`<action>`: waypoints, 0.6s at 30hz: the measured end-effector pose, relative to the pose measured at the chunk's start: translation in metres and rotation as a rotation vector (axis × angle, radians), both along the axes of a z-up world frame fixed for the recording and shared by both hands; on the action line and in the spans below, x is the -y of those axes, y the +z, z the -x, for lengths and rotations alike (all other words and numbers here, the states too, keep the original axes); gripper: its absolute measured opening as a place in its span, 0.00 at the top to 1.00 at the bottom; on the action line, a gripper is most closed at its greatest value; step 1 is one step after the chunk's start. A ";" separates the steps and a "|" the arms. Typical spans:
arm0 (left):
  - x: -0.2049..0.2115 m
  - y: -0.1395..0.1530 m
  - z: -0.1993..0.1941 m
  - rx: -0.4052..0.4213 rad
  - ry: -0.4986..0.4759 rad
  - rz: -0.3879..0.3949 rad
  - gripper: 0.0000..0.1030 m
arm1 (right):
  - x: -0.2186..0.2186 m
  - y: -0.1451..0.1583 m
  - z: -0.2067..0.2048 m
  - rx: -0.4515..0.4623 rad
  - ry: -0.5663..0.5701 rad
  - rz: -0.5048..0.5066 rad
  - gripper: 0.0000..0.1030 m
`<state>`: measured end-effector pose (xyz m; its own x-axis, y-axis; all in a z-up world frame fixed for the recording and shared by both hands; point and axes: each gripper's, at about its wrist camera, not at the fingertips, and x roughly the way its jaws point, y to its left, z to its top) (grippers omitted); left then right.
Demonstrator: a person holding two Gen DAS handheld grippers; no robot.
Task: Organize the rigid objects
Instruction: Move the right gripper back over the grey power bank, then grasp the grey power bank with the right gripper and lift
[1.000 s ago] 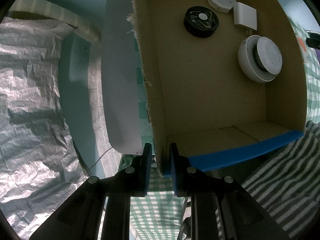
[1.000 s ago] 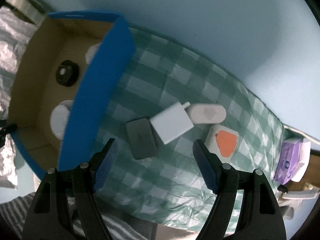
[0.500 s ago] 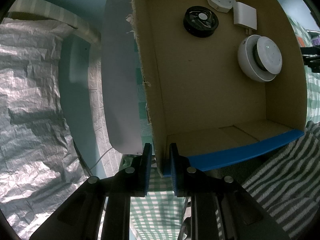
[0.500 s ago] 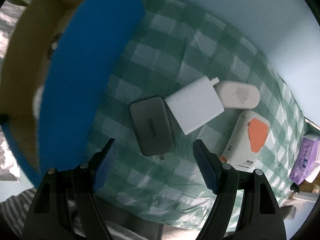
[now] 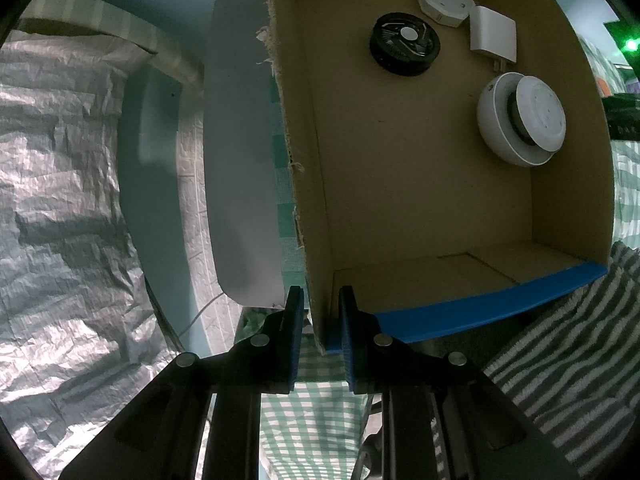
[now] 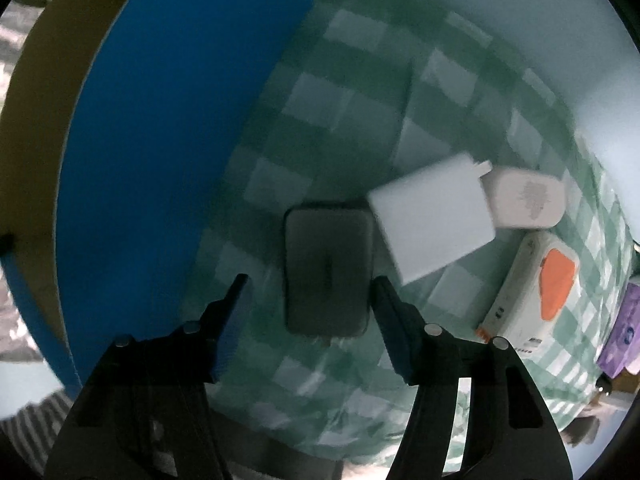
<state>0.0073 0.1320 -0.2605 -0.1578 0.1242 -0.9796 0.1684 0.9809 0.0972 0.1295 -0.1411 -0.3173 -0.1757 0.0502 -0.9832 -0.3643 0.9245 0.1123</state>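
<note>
My left gripper (image 5: 320, 320) is shut on the corner wall of the cardboard box (image 5: 312, 184), one finger on each side of it. On the box floor lie a black round fan (image 5: 406, 44), a white octagonal puck (image 5: 446, 2), a white charger (image 5: 494, 34) and a white round device (image 5: 520, 120). My right gripper (image 6: 310, 284) points down over the checked cloth, and its jaws are closing around a grey rectangular device (image 6: 326, 268). The right finger (image 6: 384, 292) is at the device's edge. The left finger (image 6: 238, 288) is still apart from it.
The box's blue outer wall (image 6: 180, 120) rises just left of the grey device. A white charger block (image 6: 434, 224) touches that device's upper right corner. A white rounded case (image 6: 526, 200), a white and orange device (image 6: 536, 288) and a purple packet (image 6: 624, 332) lie further right.
My right gripper has come down close over the grey device and its jaws have narrowed around it. The left gripper and the box have not moved.
</note>
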 end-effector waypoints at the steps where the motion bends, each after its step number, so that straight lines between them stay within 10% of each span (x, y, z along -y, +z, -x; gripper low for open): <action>1: -0.001 0.000 0.000 0.000 0.000 0.000 0.83 | 0.000 -0.002 -0.002 -0.002 -0.011 0.014 0.39; 18: -0.005 -0.003 0.000 -0.007 0.015 0.002 0.83 | -0.005 -0.012 -0.002 0.025 -0.044 0.034 0.60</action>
